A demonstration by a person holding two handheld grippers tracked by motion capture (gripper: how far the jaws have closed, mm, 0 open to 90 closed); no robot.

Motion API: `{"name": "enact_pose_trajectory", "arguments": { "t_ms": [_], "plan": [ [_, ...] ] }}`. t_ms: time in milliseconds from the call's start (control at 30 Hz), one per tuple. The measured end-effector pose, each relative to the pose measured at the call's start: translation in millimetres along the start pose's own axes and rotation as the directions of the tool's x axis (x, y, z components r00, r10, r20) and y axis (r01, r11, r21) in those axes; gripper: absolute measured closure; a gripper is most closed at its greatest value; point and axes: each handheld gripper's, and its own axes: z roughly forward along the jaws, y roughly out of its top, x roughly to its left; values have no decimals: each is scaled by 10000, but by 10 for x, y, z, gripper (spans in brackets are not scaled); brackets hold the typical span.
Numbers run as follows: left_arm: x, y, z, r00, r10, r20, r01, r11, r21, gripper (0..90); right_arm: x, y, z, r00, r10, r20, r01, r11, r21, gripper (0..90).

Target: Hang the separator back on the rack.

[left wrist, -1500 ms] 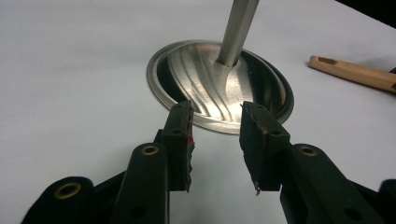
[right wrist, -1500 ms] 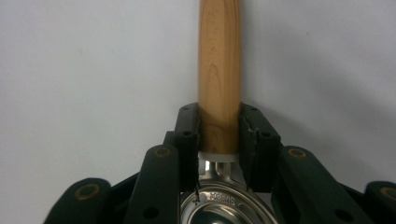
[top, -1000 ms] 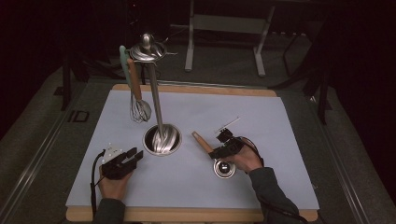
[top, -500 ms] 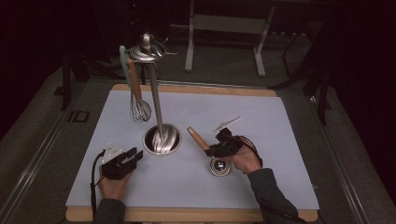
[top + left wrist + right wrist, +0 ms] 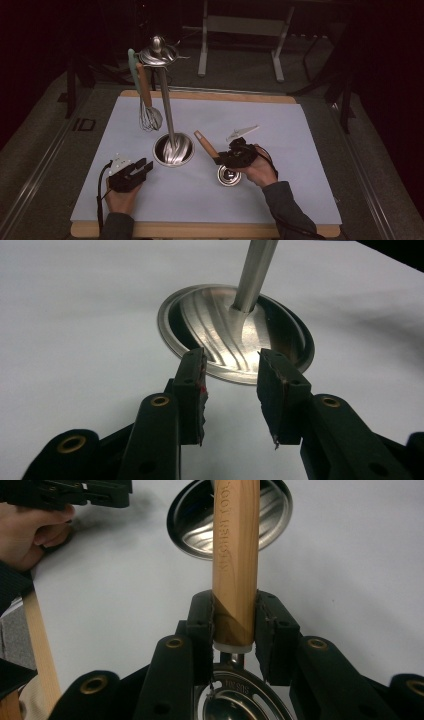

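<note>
A steel utensil stand has a round base (image 5: 172, 150), a tall pole (image 5: 166, 107) and a hook crown (image 5: 159, 52), from which a whisk (image 5: 149, 117) hangs. My right gripper (image 5: 220, 159) (image 5: 235, 600) is shut on the wooden handle (image 5: 205, 144) (image 5: 235, 545) of a kitchen tool. The handle slants up towards the stand, and the tool's round steel head (image 5: 229, 175) (image 5: 240, 700) sits low by the mat. My left gripper (image 5: 145, 167) (image 5: 231, 357) stands open and holds nothing, its tips just short of the base rim (image 5: 235, 335).
A pale mat (image 5: 290, 165) covers a wooden board (image 5: 200, 230) on the table. The person's left hand (image 5: 30, 530) and its gripper (image 5: 75, 492) lie beyond the stand base (image 5: 195, 520). A dark floor and metal frame legs (image 5: 205, 45) lie behind.
My right gripper has risen a little and shifted left towards the stand with the wooden-handled tool. The left gripper has stayed in place.
</note>
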Motion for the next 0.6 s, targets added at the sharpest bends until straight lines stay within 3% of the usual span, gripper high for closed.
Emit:
{"name": "enact_pose_trajectory", "arguments": {
  "t_ms": [600],
  "plan": [
    [-1, 0, 1, 10000, -19, -11, 19, 10000, -11, 641, 212, 100, -62, 9983, -553, 172, 570, 9910, -1215, 709]
  ]
}}
